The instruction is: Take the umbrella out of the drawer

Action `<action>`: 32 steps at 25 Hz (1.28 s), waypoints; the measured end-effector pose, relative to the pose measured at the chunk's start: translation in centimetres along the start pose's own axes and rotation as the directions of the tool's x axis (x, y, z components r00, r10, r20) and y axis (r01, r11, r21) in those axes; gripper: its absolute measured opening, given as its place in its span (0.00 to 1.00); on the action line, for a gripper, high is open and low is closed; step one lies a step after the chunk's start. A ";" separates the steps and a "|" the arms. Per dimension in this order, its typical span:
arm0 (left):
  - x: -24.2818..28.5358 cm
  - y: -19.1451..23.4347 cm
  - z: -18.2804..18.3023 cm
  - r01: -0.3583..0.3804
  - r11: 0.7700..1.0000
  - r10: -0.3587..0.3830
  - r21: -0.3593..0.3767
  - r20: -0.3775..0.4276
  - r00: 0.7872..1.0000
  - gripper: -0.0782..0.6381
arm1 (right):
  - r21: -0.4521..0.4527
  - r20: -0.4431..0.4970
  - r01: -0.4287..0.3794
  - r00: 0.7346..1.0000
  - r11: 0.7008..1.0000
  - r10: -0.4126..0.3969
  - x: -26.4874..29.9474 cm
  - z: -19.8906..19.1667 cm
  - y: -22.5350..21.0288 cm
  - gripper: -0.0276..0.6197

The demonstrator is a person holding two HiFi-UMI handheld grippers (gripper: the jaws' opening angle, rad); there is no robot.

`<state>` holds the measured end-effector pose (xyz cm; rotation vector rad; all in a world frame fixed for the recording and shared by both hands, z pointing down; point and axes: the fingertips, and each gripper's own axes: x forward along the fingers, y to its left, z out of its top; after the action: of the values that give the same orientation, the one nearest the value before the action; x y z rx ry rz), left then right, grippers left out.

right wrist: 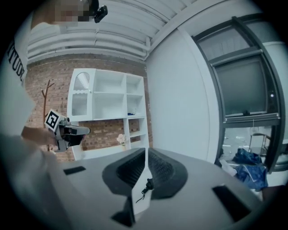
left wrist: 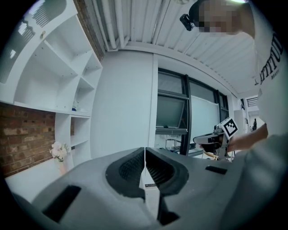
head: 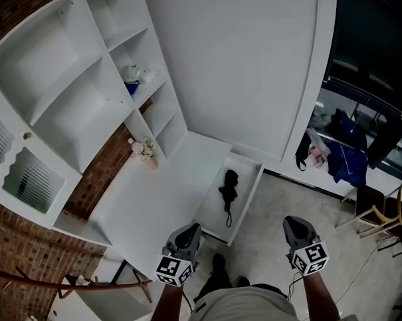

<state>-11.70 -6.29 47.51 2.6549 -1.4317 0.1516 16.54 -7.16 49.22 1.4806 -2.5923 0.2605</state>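
Note:
A folded black umbrella (head: 229,187) lies inside an open white drawer (head: 250,187) that is pulled out from the white desk. My left gripper (head: 189,233) hovers at the drawer's near left corner, short of the umbrella. Its jaws are shut and empty, and the pads meet in the left gripper view (left wrist: 144,155). To the right of the drawer, over the floor, my right gripper (head: 293,225) is also shut and empty. Below its meeting pads (right wrist: 146,157), the umbrella (right wrist: 146,184) shows small through the gap.
A white desk top (head: 156,198) runs left of the drawer, with a small flower vase (head: 146,150) at its back. White shelving (head: 84,82) stands against a brick wall. Blue bags (head: 347,157) and chairs (head: 379,212) sit at the right. A wooden coat rack (head: 60,282) stands at the lower left.

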 end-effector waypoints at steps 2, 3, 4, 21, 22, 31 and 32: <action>0.8 1.2 -0.1 0.018 1.000 -0.018 0.000 -0.007 1.000 0.15 | 0.010 0.000 0.015 1.000 1.000 -0.015 1.0 0.0 0.2 0.10; 1.3 1.8 -0.2 0.026 1.000 -0.026 0.000 -0.009 1.000 0.15 | 0.012 0.000 0.023 1.000 1.000 -0.023 1.6 0.1 0.3 0.10; 1.8 2.4 -0.2 0.035 0.999 -0.035 -0.002 -0.012 0.999 0.15 | 0.014 -0.001 0.032 0.999 0.999 -0.032 2.1 0.2 0.2 0.10; 10.0 10.3 -1.0 0.209 0.977 -0.210 -0.035 -0.047 0.977 0.15 | 0.005 -0.038 0.188 0.982 0.982 -0.187 8.6 1.6 0.3 0.10; 10.3 10.6 -1.1 0.221 0.975 -0.222 -0.037 -0.047 0.974 0.15 | 0.000 -0.040 0.195 0.980 0.981 -0.194 8.9 1.7 0.4 0.10; 11.9 12.4 -2.0 0.293 0.955 -0.295 -0.046 -0.057 0.954 0.15 | -0.006 -0.038 0.240 0.970 0.971 -0.240 11.0 2.4 1.5 0.10; 12.0 12.6 -2.1 0.295 0.954 -0.297 -0.048 -0.059 0.953 0.15 | -0.006 -0.037 0.240 0.970 0.971 -0.240 11.2 2.5 1.6 0.10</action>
<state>-15.72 -22.69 52.11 2.7637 -0.9903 0.1769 9.46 -16.30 49.04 1.7505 -2.3523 0.2544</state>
